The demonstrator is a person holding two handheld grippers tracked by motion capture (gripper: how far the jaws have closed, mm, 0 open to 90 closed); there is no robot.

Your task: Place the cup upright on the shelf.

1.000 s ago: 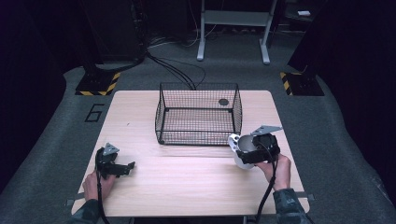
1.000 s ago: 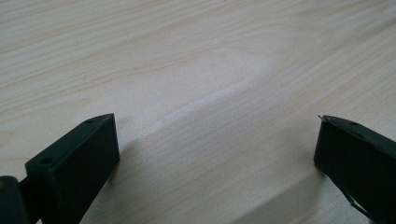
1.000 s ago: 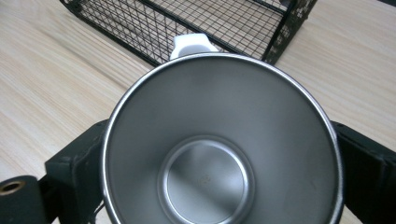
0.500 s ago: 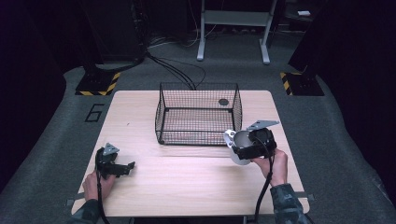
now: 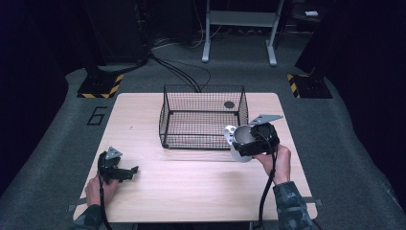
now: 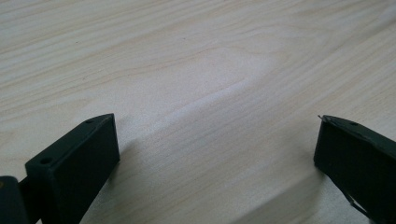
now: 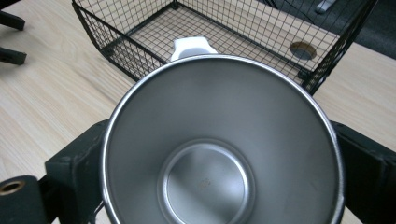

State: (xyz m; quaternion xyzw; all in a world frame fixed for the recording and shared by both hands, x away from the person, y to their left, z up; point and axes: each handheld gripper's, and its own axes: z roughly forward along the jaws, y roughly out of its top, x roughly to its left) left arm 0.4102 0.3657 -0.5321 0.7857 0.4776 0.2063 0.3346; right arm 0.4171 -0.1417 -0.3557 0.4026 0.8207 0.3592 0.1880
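Note:
A black wire basket (image 5: pixel 165 120) stands at the far middle of the wooden table (image 5: pixel 191 191). My right gripper (image 5: pixel 246 143) is shut on a steel cup (image 5: pixel 241 138) with a white handle (image 7: pixel 192 45), held in the air just off the basket's near right corner. The right gripper view looks into the empty cup (image 7: pixel 219 149), its mouth tipped toward the basket (image 7: pixel 116 46). My left gripper (image 5: pixel 128 171) rests low at the table's near left, open. Between its jaws (image 6: pixel 215 158) there is only bare wood.
A round dark hole (image 5: pixel 229 104) sits in the tabletop behind the basket's far right corner. Cables and a metal stand's feet (image 5: pixel 239 52) lie on the dark floor beyond the table. A person's hands hold both grippers at the near edge.
My right gripper has carried the cup up and to the left, closer to the basket's near right corner. The left gripper has stayed put.

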